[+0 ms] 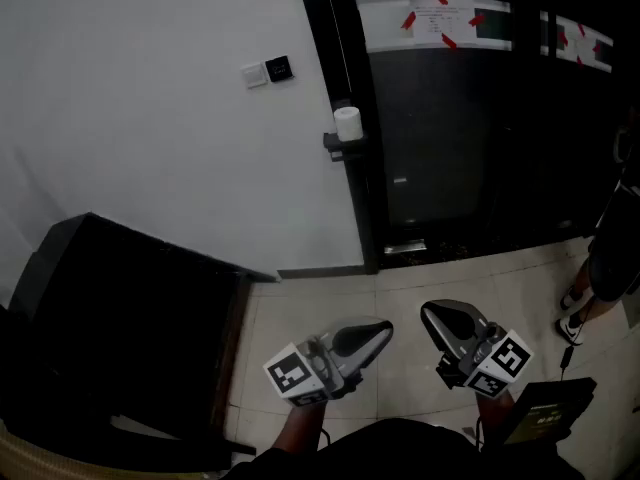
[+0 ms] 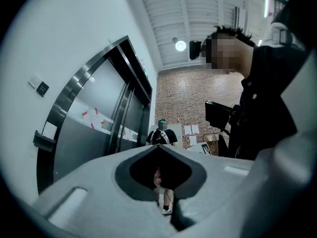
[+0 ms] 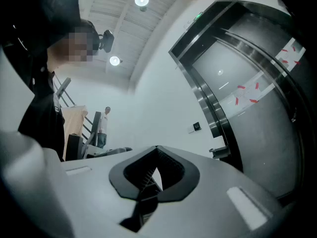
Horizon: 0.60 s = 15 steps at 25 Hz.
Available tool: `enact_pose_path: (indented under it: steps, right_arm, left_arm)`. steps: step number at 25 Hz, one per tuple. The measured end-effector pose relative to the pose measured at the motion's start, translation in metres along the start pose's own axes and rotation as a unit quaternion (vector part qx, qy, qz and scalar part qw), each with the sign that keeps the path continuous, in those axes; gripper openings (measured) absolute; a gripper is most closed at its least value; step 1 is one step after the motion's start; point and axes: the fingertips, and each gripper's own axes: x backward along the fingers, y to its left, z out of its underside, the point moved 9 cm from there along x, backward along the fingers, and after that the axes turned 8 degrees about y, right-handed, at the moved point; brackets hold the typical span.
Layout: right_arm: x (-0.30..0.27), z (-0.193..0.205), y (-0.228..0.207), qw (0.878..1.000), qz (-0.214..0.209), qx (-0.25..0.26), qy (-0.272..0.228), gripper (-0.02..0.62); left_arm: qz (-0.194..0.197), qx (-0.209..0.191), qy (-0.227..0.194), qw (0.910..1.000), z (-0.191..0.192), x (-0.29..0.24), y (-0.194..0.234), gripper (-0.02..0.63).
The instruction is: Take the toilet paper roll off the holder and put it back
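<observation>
Nothing of the task looks begun, so the step in hand is, I judge, the approach. The toilet paper roll (image 1: 347, 123) stands upright on its small dark holder (image 1: 343, 146), which is fixed to the black door frame (image 1: 352, 78) beside the white wall (image 1: 150, 138). Both tools hang low over the tiled floor (image 1: 420, 278), well apart from the roll. From the left gripper (image 1: 385, 328) the roll lies at about 12 o'clock, and from the right gripper (image 1: 428, 313) at about 11 o'clock. Each gripper view shows its fingers brought together at the tips with nothing between them, so both are empty. To do this well, choose one gripper, probably the left since it lines up more directly, and spread its fingers wide before it arrives, not at the roll. Bring it in level with the middle of the roll so the pads land on the two curved sides, clear of the frame at 3 o'clock. Close gently, since soft paper likely caves or unwinds under a hard squeeze. Whether a peg runs up through the core cannot be told from here, so a straight lift toward 12 o'clock is the safe way off. Keep the idle gripper low at 6 o'clock, away from the black cabinet (image 1: 130, 318) at 9 o'clock.
</observation>
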Motion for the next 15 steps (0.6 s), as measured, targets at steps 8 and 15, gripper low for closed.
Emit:
enact_pose_path:
  steps: [8,15]
  right_arm:
    - [0.011,0.0,0.001,1.0,-0.005,-0.004,-0.001,0.0]
    - [0.023,0.009,-0.003,1.0,-0.014,-0.01,0.002,0.0]
  left_arm:
    - [0.003,-0.005,0.002,1.0,0.001,-0.008,-0.01,0.002]
    - [-0.005,-0.001,0.01,0.9999,0.012,-0.016,-0.017,0.002]
